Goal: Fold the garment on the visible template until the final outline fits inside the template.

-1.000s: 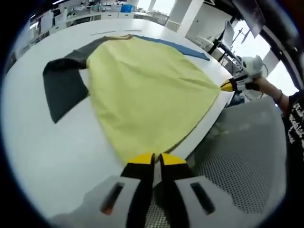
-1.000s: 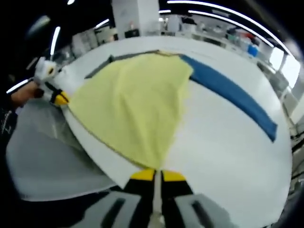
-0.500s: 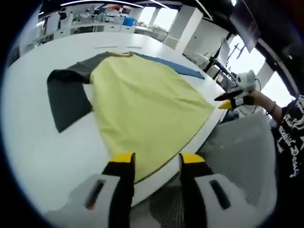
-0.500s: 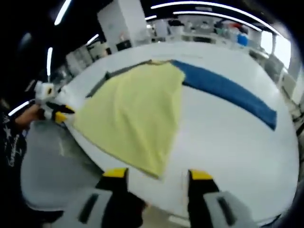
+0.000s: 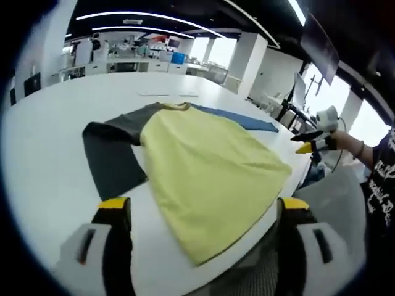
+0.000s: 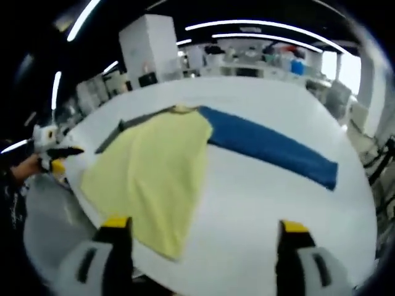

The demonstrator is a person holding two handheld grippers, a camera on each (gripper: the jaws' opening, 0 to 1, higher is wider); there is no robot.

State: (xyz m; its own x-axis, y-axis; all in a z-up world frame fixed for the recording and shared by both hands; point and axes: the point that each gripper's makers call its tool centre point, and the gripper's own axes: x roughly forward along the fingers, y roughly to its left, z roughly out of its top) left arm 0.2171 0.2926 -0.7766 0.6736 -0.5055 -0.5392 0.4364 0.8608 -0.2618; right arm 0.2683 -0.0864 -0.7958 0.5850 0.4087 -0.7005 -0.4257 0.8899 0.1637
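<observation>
Both grippers [image 5: 203, 213] [image 6: 203, 231] gape above yellow garment [image 5: 207, 172]

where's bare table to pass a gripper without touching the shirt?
Free: white table between yellow body and blue sleeve; table beyond dark sleeve, far side past collar. Crowded: near edge, where the hem reaches it.

Left gripper [image 5: 203, 209] and right gripper [image 6: 205, 231] held with jaws spread wide, empty; the right gripper also appears at three o'clock in the left gripper view.

- Bench [image 5: 49, 148]: white, wide, lower half of the frame.
- Ceiling light strips [image 5: 148, 15]: upper centre.
- Windows [image 5: 213, 52]: bright, upper right.
- White pillar [image 6: 145, 49]: upper left.
</observation>
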